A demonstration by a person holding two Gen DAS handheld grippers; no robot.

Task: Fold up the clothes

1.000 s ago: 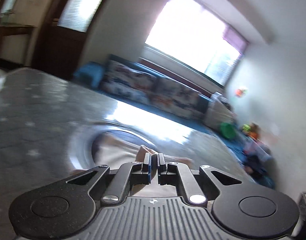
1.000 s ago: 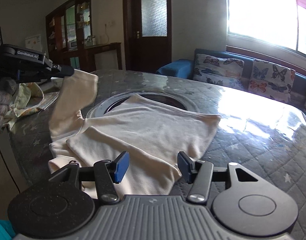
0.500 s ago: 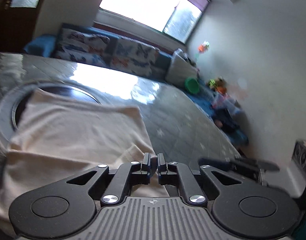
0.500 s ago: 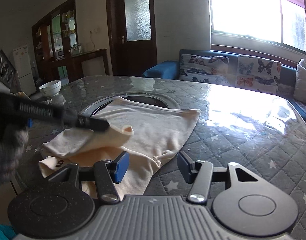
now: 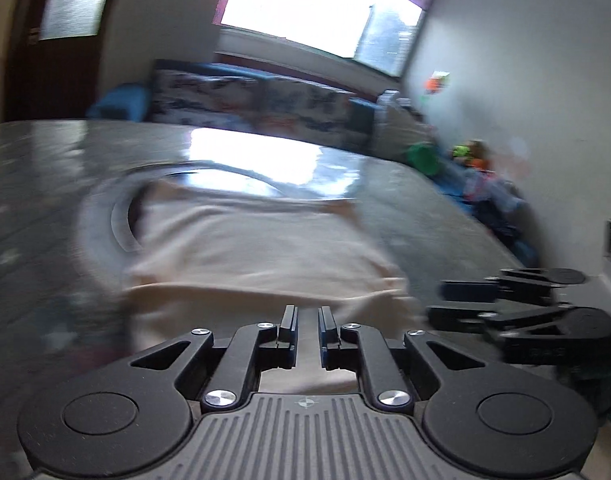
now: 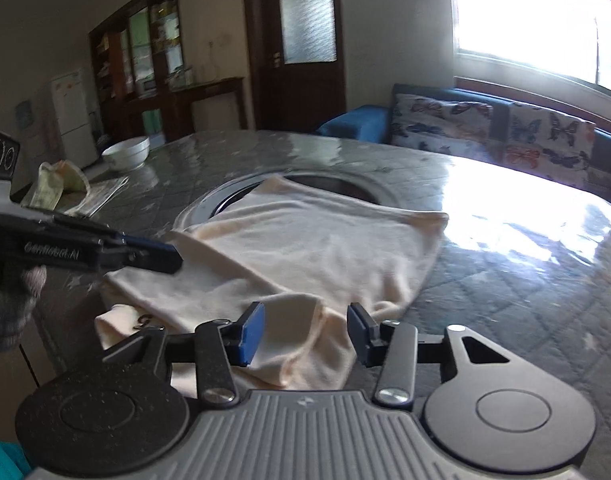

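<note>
A cream shirt lies spread on the grey quilted counter, its far edge draped over a round metal ring set into the counter's top. The near part of the shirt is folded over itself, with a loose flap lying toward the counter's near edge.

The right gripper hangs low over that near flap. Its jaws are closing – the blue pads stand apart on either side of the folded cloth, which lies between them, and they do not yet press on it.

The left gripper comes in from the left side of the right wrist view, above the shirt's left fold, carried by a hand in a grey knitted glove. In its own view, which is blurred, a narrow slit shows between its pads and the cream cloth shows through the slit; from the side its fingers look drawn together with nothing pinched – released from the shirt and nearly clenched on itself.

At the counter's far left stand a white bowl and, nearer, a crumpled pale garment on a flat printed sheet. Beyond the counter are a blue sofa with butterfly cushions under a bright window, and a dark wooden door with a frosted pane.
</note>
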